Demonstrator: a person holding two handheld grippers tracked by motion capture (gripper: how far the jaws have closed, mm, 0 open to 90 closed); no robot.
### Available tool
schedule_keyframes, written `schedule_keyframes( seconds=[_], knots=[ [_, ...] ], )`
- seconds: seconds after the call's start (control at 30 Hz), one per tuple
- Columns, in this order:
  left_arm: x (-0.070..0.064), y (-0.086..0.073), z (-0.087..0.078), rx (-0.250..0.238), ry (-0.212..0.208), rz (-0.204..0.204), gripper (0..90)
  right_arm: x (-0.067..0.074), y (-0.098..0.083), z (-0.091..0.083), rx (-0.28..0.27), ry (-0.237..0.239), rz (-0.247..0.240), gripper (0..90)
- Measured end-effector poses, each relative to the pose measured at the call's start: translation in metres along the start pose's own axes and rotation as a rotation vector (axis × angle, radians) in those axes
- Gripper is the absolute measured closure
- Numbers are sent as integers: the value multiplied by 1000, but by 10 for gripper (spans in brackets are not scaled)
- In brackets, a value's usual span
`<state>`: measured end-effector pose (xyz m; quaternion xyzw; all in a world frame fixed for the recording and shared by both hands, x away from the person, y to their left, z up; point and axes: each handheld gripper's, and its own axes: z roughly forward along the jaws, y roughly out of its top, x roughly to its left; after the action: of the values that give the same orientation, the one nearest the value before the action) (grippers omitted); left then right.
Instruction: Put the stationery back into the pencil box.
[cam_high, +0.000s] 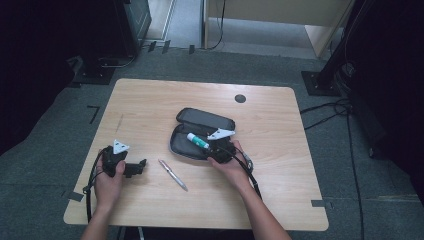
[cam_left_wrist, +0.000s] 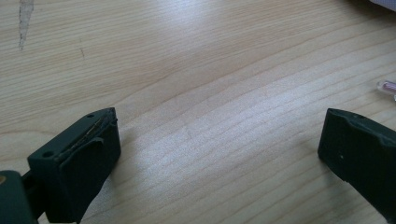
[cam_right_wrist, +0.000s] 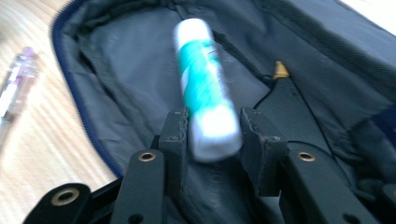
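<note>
- The table is pale wood with fine straight grain, rounded corners and a small dark round plug near its far edge; the left gripper view brings out a thin scratch in the grain that the high view barely hints at.
- The left gripper lies low on the table's left part, held in the person's left hand. Its blocky matte black jaws are spread wide with bare wood between them, which its own view makes plain.
- A slim pen, silvery with a pinkish clear end, lies slanted on the wood between the two hands; the right gripper view shows that translucent end at its left margin, blurred.
- The pencil case is soft dark fabric, oval, and lies unzipped with its lid flapped back, just right of the table's middle. The right gripper view shows its grey woven lining and a blue zip edge.
- The white and green tube, a smooth cylinder, lies inside the case.
- The right gripper, in the right hand, reaches into the case; its jaws flank the tube's near end. Whether the pads still press on it I cannot tell.
</note>
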<state>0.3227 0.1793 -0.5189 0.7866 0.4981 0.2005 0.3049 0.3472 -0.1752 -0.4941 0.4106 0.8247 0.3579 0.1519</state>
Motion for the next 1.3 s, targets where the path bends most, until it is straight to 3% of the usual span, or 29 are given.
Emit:
schedule_keyframes(
  seconds=[0.13,0.27,0.43,0.53,0.73,0.83,1.1,1.2,1.3],
  knots=[
    [0,0,0,-1,0,0,0,-2,1,-1,-3,-14,-2,615],
    [0,0,0,0,0,0,0,-7,2,-10,-61,-14,32,546],
    [0,0,0,-1,0,0,0,-3,1,-22,-101,-10,33,497],
    [0,0,0,0,0,0,0,7,-2,-37,-123,13,19,492],
    [0,0,0,-1,0,0,0,27,-9,-48,-143,51,-5,505],
    [0,0,0,-1,0,0,0,31,-10,-50,-154,55,-11,521],
    [0,0,0,0,-1,0,0,57,-15,-50,-164,150,9,609],
    [0,0,0,0,-1,0,0,71,-18,-46,-142,167,-23,666],
    [0,0,0,-1,-1,0,0,76,-21,-42,-130,196,-14,675]
  ],
)
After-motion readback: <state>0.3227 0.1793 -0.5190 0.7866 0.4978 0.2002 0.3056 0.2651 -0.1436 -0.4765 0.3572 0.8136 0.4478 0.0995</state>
